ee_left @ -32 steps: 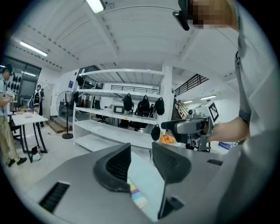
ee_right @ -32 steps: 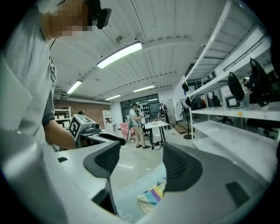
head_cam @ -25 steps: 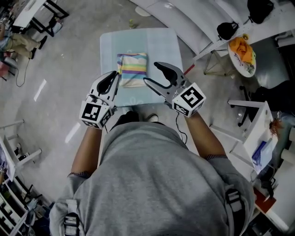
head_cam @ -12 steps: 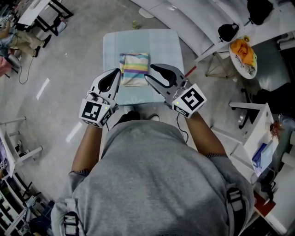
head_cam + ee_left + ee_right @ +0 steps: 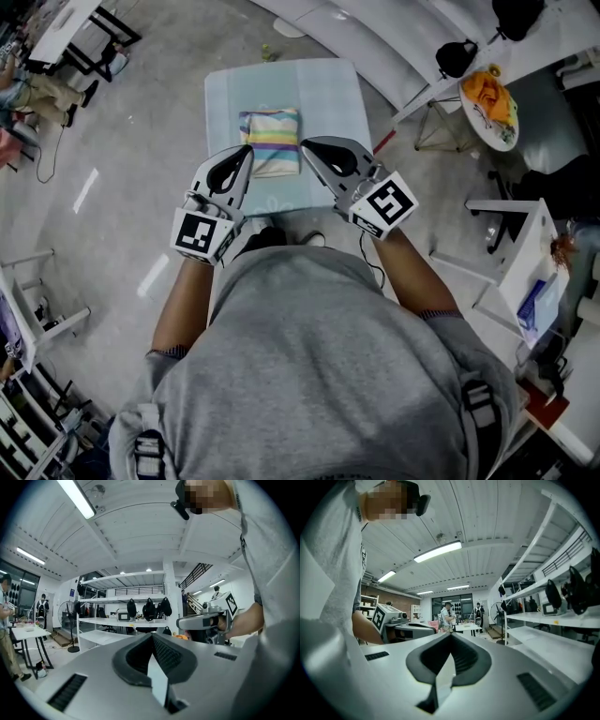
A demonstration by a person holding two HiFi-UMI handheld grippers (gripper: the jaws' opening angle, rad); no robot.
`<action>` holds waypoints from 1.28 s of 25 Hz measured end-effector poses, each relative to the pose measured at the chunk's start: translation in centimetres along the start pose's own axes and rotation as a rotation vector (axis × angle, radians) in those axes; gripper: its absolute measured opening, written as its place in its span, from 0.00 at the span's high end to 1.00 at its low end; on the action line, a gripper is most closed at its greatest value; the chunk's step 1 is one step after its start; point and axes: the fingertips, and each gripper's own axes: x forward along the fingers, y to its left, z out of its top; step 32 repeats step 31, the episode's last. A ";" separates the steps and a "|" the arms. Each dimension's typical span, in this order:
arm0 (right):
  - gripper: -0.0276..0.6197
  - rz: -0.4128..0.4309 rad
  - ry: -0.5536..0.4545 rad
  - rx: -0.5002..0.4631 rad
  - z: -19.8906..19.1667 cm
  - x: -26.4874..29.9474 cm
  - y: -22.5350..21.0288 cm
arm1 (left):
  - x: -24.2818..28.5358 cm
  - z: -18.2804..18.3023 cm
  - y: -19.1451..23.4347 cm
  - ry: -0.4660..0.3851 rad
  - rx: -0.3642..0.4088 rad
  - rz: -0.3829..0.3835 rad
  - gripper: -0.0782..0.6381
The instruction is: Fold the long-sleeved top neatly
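The long-sleeved top, striped in pastel colours, lies folded into a small rectangle on the light blue table. Both grippers are held up in front of the person's chest, nearer than the top and apart from it. My left gripper is shut and empty, its tips meeting in its own view. My right gripper has just been closing with nothing between its jaws and now stands shut. Each gripper shows in the other's view: the right gripper, the left gripper.
A round white table with an orange thing stands at the right, a black item beside it. White desks line the right side. Shelving with black bags, a fan and people stand further off.
The right gripper's jaws, wide apart a second ago, have shut on nothing. The left jaws closed the last bit. Both grippers rose a little and drew closer together.
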 end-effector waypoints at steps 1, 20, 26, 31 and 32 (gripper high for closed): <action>0.95 -0.011 0.004 -0.004 -0.1 -0.1 -0.1 | 0.1 0.0 -0.2 -0.004 0.009 -0.007 0.87; 0.95 -0.112 0.010 -0.001 0.0 -1.9 -2.8 | 1.3 0.6 0.7 -0.010 0.011 0.004 0.87; 0.95 -0.119 0.017 -0.009 0.1 -1.8 -3.3 | 1.8 0.7 1.1 -0.006 0.009 0.001 0.87; 0.95 -0.130 0.024 -0.004 -0.1 -1.4 -3.5 | 1.5 0.6 1.6 -0.001 0.009 0.003 0.87; 0.95 -0.130 0.024 -0.004 -0.1 -1.4 -3.5 | 1.5 0.6 1.6 -0.001 0.009 0.003 0.87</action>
